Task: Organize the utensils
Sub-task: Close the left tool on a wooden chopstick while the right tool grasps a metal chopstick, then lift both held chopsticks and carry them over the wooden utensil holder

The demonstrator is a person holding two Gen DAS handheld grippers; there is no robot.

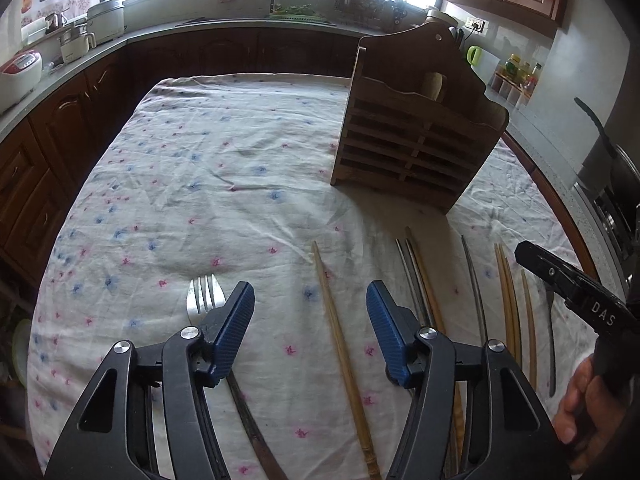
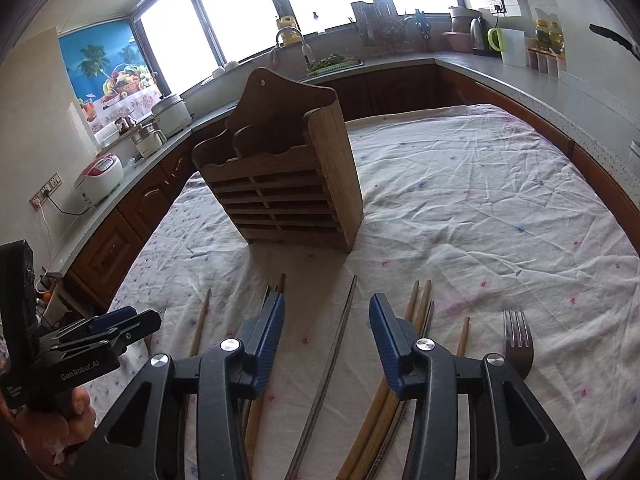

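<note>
A wooden utensil holder point(image 1: 416, 136) stands upright on the flowered tablecloth point(image 1: 224, 184); it also shows in the right wrist view point(image 2: 288, 184). Several wooden and metal chopsticks lie in a row in front of it. My left gripper point(image 1: 311, 312) is open and empty above a wooden chopstick point(image 1: 340, 344), with a metal fork point(image 1: 205, 300) under its left finger. My right gripper point(image 2: 327, 328) is open and empty above a metal chopstick point(image 2: 332, 360). A wooden pair point(image 2: 416, 304) and a second fork point(image 2: 518, 340) lie to its right.
The left gripper's body point(image 2: 96, 336) sits at the left of the right wrist view; the right gripper's body point(image 1: 576, 284) at the right of the left view. Kitchen counters with a rice cooker point(image 2: 102, 178), pots and a sink point(image 2: 332, 64) ring the table.
</note>
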